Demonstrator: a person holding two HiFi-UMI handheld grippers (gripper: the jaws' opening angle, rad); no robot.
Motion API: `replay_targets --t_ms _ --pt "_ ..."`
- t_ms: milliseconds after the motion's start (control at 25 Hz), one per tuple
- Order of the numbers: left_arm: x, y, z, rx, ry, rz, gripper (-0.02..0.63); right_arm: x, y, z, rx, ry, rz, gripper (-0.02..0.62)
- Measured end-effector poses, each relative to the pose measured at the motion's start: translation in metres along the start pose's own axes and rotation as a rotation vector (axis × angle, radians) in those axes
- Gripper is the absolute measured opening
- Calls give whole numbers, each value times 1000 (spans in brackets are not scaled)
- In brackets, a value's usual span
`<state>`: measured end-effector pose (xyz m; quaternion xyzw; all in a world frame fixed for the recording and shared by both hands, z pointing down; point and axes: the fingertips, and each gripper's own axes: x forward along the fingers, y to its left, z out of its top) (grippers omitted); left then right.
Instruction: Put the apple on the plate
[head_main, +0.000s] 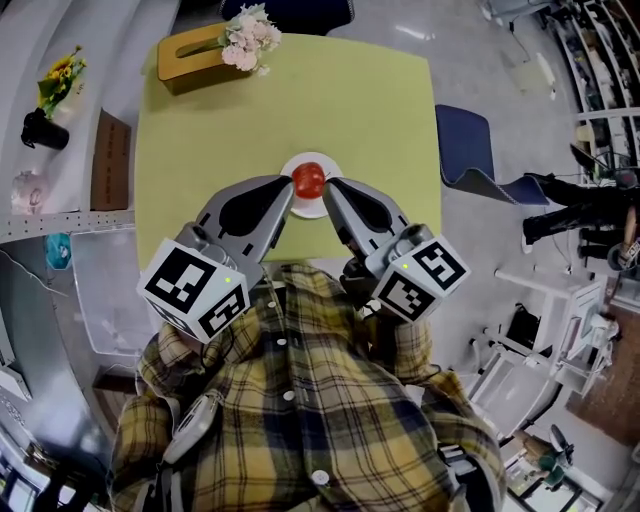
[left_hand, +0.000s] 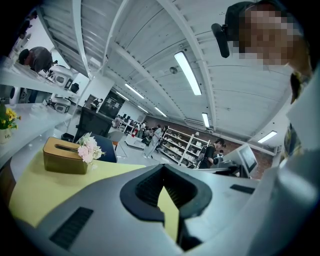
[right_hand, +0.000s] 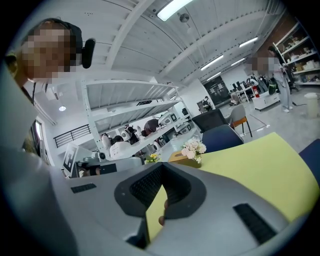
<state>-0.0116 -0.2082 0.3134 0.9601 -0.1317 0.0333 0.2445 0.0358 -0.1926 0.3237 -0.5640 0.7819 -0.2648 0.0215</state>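
A red apple (head_main: 308, 179) sits on a small white plate (head_main: 313, 211) near the front edge of the yellow-green table (head_main: 220, 130). My left gripper (head_main: 291, 189) lies just left of the plate, its tip close beside the apple, jaws shut with nothing in them. Just right of the apple is my right gripper (head_main: 328, 184), also shut and empty. In the left gripper view the left gripper (left_hand: 163, 169) shows only table through the slot below its tips. In the right gripper view the right gripper (right_hand: 162, 167) shows a reddish sliver (right_hand: 162, 218) low in that slot.
A wooden tissue box (head_main: 188, 56) and pale flowers (head_main: 250, 40) stand at the table's far left corner. A blue chair (head_main: 465, 145) is right of the table. A white shelf with a potted plant (head_main: 52, 100) runs along the left.
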Motion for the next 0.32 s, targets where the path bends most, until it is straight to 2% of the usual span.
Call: replay_targets --t_ms 320 --pt "-3 4 -1 -10 -2 11 8 -2 -1 -6 8 12 -6 -3"
